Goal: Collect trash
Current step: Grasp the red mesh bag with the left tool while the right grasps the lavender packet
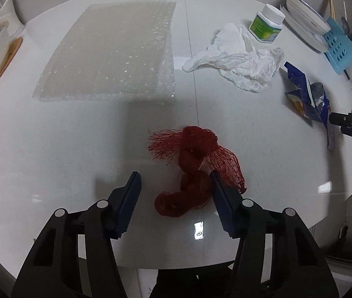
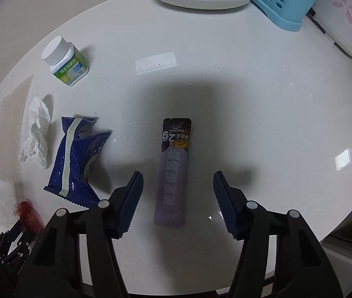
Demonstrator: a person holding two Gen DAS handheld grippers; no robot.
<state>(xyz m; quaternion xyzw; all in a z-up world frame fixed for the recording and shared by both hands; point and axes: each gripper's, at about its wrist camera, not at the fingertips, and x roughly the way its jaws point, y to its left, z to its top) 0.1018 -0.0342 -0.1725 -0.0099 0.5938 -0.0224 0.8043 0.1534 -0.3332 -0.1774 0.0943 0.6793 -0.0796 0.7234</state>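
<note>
- Bubble wrap (image 1: 106, 52) is lying flat at the far left of the white table (image 1: 51, 136).
- Left gripper (image 1: 174, 193) is pointing down over the red net (image 1: 195, 168); its fingers are standing half apart, the right one touching the net, the left one clear.
- Tissue (image 1: 240, 59) and bottle (image 1: 266, 23) are sitting far, right of centre.
- Blue wrapper (image 2: 74, 161) is lying left of the right gripper (image 2: 178, 193).
- Right gripper is straddling the purple sachet (image 2: 173, 171), fingers half apart, not touching it.
</note>
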